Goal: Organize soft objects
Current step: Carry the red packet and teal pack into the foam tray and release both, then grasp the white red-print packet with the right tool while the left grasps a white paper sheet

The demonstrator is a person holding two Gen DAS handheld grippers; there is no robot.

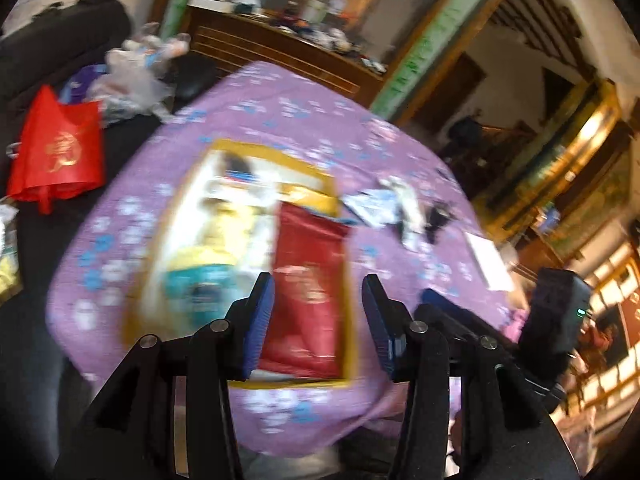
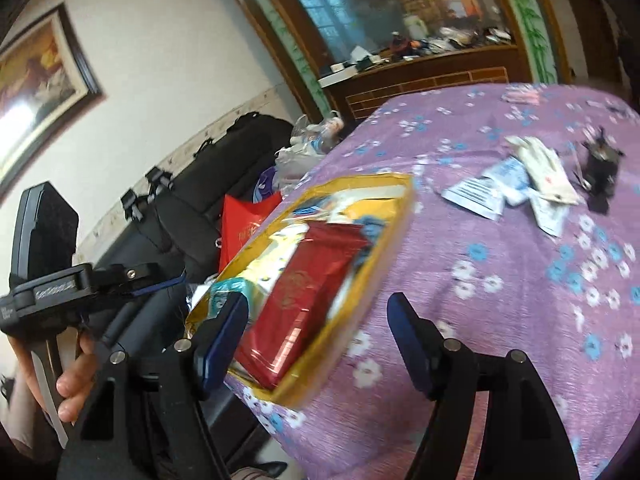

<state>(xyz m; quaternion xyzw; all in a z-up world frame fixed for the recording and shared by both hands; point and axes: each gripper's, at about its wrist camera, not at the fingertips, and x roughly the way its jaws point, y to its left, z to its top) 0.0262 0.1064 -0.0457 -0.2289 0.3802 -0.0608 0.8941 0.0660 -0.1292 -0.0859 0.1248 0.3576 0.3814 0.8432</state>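
Red pouch [image 1: 308, 292] sits in gold tray [image 1: 236, 148]; left gripper [image 1: 318, 320] and right gripper [image 2: 316, 344] released, empty. Next: loose packets [image 2: 520, 184] beyond tray.

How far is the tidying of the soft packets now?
Done: a red pouch and a yellow packet lie in the gold tray. In hand: nothing; the left gripper and right gripper are both open and empty. Left: the white and blue packets loose on the purple cloth.
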